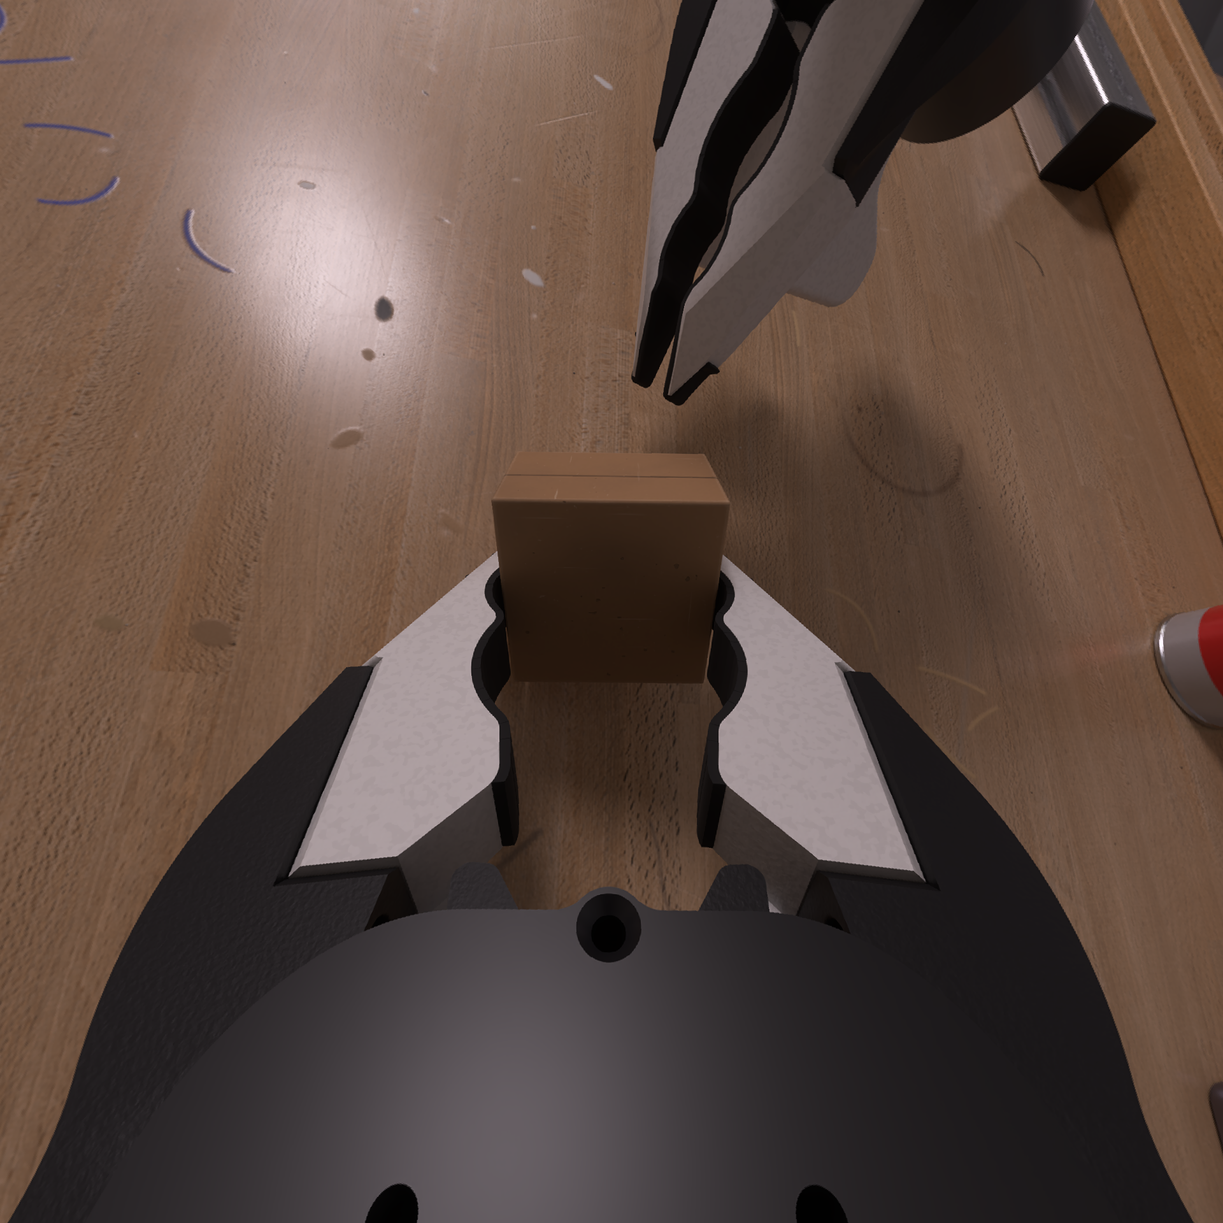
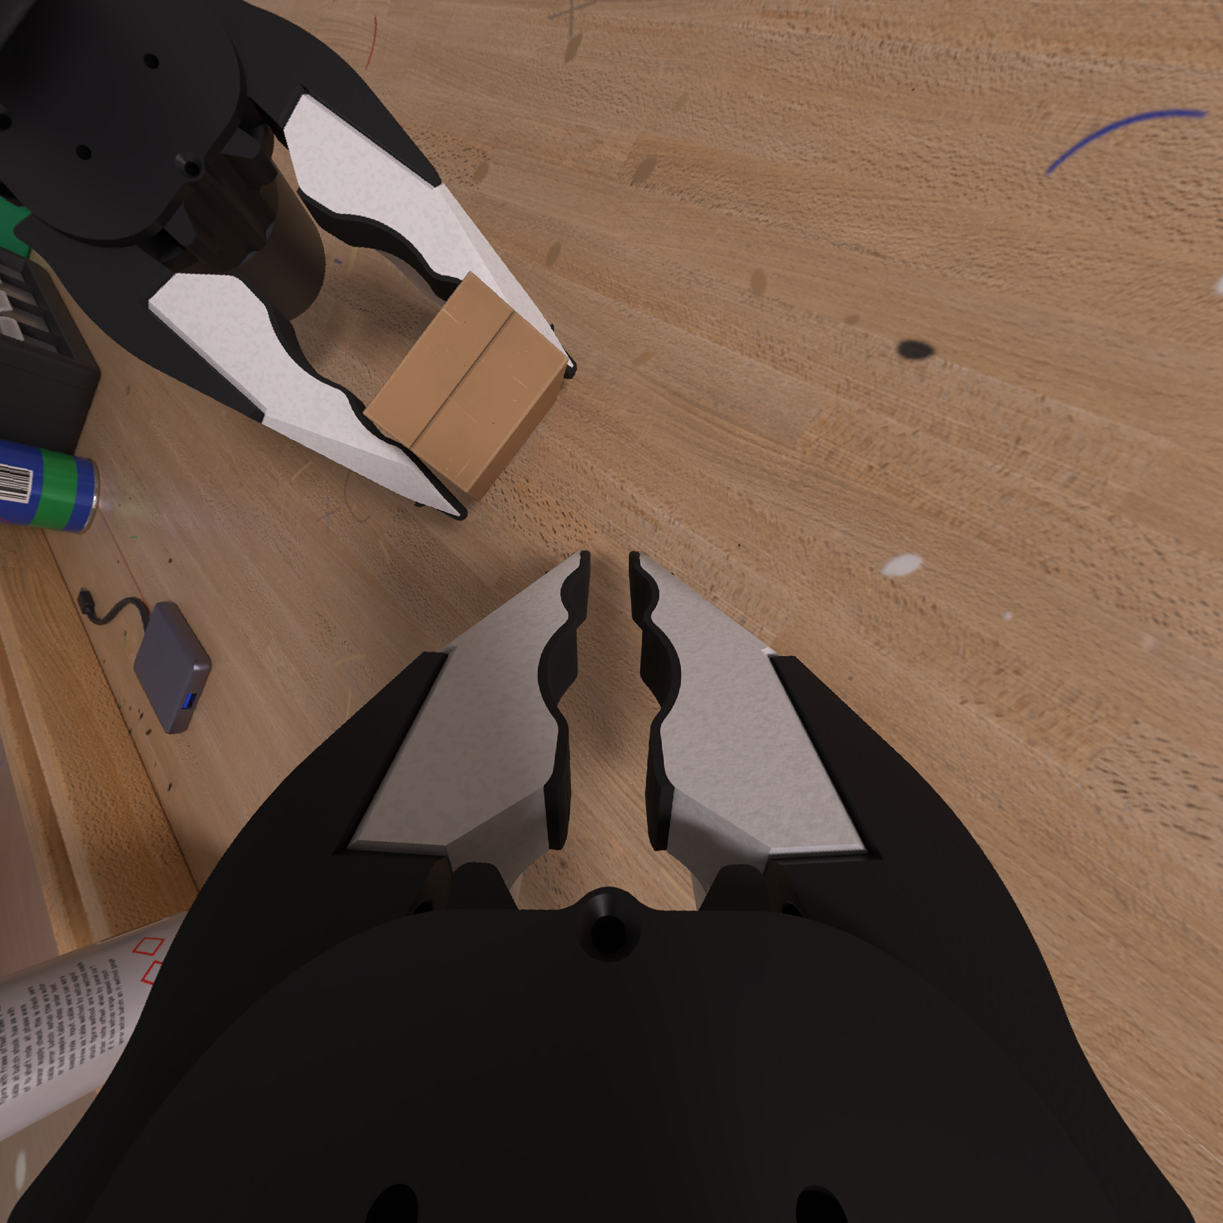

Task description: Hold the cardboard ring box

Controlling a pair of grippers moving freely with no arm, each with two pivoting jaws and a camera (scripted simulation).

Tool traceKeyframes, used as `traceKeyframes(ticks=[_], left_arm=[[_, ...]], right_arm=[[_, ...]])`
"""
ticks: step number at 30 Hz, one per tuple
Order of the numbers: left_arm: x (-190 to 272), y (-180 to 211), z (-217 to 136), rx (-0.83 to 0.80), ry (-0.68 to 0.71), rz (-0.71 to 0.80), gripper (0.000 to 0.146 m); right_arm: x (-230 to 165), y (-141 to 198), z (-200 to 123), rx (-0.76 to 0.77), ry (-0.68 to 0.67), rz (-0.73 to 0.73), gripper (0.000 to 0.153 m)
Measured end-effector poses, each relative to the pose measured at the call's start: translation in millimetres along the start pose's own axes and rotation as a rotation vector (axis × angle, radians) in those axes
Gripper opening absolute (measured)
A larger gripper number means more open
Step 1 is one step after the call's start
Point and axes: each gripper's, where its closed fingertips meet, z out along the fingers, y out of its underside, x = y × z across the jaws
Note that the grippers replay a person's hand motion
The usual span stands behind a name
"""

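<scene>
The cardboard ring box (image 1: 609, 595) is a small brown cube with a seam across its top. It sits between the fingers of my left gripper (image 1: 609, 576), which is shut on its two sides, low over the wooden table (image 1: 265, 529). The right wrist view shows the same grip: the box (image 2: 463, 390) is clamped in the left gripper (image 2: 515, 442). My right gripper (image 2: 609, 559) is empty with its jaws nearly together. It hovers just beyond the box, pointing down at the table, and also shows in the left wrist view (image 1: 662, 390).
A red-capped can (image 1: 1191, 655) lies to the right. A metal bar with a black end (image 1: 1085, 132) rests by the raised wooden rail (image 1: 1178, 298). A blue-green can (image 2: 46, 490), a grey hub (image 2: 173, 665), a white can (image 2: 66, 1019) and a black case (image 2: 40, 370) lie along that side.
</scene>
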Motion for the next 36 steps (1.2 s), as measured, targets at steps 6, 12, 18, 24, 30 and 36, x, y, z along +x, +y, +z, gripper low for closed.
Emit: traceKeyframes(ticks=[6,12,18,24,30,36], left_arm=[[-0.4,0.6,-0.4,-0.004,-0.005,0.009,0.059],[-0.8,1.0,-1.0,0.001,-0.007,0.009,0.059],[-1.0,0.9,-1.3,0.012,-0.008,0.006,0.059],[-1.2,0.8,-1.5,0.015,-0.009,0.0,0.059],[-1.3,0.7,-1.5,0.018,-0.01,-0.003,0.059],[-0.9,1.0,-1.3,0.015,-0.011,0.004,0.059]], right_arm=[[0.0,-0.6,0.4,-0.007,0.002,0.0,0.011],[-0.3,-1.6,0.8,0.006,0.016,-0.013,0.011],[-0.5,-2.6,0.7,0.053,0.026,-0.029,0.012],[-0.5,-3.0,0.6,0.048,0.015,-0.021,0.012],[-0.5,-5.2,0.2,0.064,0.017,-0.016,0.01],[-0.3,-4.7,0.6,0.046,0.039,-0.049,0.01]])
